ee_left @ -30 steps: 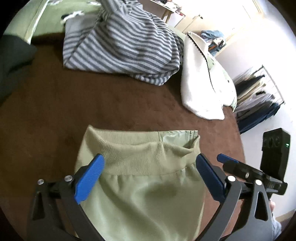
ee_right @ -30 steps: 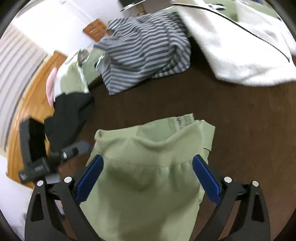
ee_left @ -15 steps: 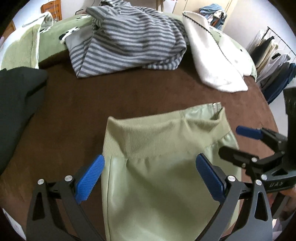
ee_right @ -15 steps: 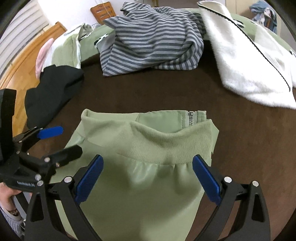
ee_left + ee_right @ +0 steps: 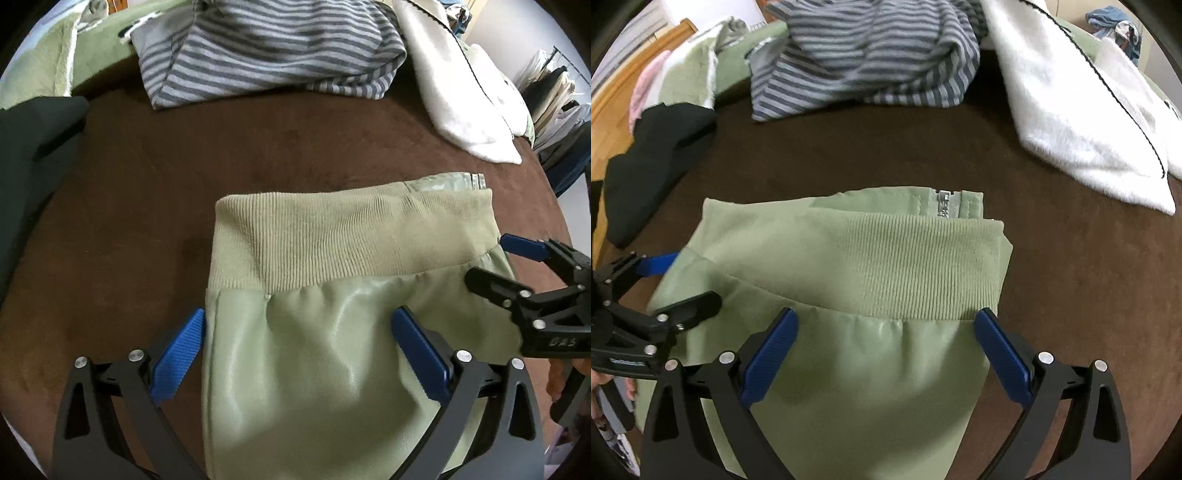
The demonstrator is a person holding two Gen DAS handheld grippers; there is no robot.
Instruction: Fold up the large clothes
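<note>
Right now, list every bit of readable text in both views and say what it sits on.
"DAS": pale raised letters on the black body of the right gripper, read in the left wrist view; the first letter is uncertain.
Pale marking on the body of the left gripper, in the right wrist view: too blurred to read.
Green jacket, striped garment, white fleece: no text visible.

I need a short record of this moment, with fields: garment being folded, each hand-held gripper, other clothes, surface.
garment: green jacket, folded, ribbed hem on top, zipper at far edge
left hand-held gripper: open, over jacket
right hand-held gripper: open, over jacket
other clothes: striped garment, white fleece, black garment
surface: brown cover
</note>
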